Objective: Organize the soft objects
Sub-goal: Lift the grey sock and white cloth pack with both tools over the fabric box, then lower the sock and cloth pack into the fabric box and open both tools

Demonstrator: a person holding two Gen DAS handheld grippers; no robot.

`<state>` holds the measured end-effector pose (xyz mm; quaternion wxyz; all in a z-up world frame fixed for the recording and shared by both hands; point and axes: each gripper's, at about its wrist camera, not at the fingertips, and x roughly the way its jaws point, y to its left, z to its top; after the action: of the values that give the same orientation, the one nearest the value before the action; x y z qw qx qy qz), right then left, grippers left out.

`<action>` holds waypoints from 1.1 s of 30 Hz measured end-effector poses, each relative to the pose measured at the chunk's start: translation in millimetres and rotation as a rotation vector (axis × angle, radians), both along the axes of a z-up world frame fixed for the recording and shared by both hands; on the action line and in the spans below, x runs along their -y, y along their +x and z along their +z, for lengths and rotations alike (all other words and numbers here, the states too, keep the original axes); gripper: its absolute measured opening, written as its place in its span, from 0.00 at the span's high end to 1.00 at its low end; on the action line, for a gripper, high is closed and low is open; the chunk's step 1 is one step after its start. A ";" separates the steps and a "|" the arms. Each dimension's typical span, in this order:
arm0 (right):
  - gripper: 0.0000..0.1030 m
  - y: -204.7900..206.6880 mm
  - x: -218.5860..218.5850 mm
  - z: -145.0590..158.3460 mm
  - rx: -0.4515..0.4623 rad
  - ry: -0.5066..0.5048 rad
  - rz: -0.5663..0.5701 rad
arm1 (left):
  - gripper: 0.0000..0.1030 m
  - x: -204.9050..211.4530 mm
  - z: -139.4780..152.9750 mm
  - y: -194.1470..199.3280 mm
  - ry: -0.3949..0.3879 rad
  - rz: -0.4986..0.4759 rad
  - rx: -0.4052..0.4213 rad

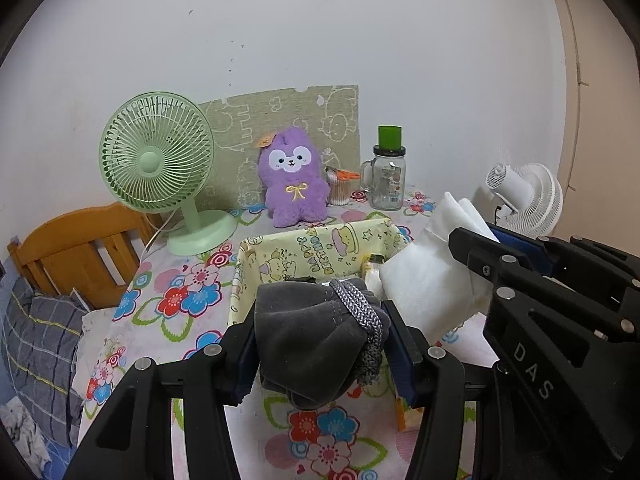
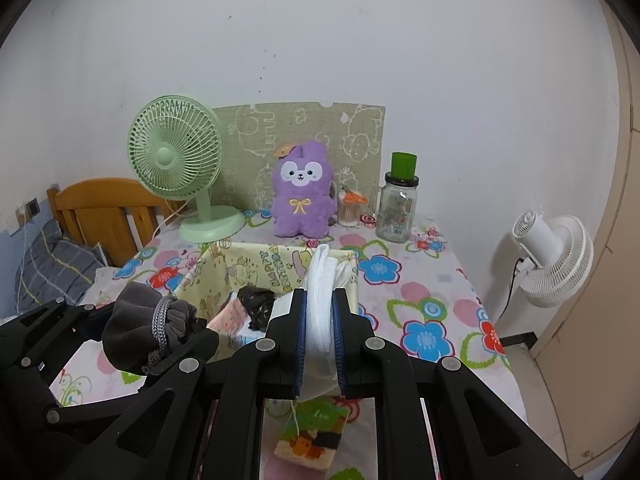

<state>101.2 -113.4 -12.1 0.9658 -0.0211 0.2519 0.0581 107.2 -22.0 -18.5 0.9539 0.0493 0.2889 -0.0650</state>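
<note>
Grey pouch point(image 1: 316, 336) in L gripper point(image 1: 320, 344), white cloth point(image 2: 320, 304) in R gripper point(image 2: 320, 320)

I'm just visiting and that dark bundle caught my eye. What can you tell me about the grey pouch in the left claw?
The grey pouch looks like soft velvety fabric, bunched into a rounded lump and cinched at its neck by a braided grey cord that hangs down its side. The left gripper pinches it between blue-padded fingers, holding it in the air just in front of the yellow fabric basket. Nothing else touches it.
</note>
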 end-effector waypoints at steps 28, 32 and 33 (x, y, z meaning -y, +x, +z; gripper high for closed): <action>0.85 65.3 -14.4 -15.5 -0.016 0.024 0.017 | 0.39 -20.4 -35.9 66.3 -0.062 0.057 -0.063; 0.86 71.2 -15.4 -20.0 -0.027 0.023 0.022 | 0.13 -20.6 -41.9 70.6 -0.061 0.055 -0.077; 0.86 72.9 -16.5 -21.3 -0.029 0.016 0.023 | 0.10 -20.8 -41.9 70.5 -0.061 0.052 -0.075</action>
<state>174.1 -96.9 -33.4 0.9614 -0.0154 0.2652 0.0716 177.7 -1.2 -60.4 0.9448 0.0102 0.3234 -0.0509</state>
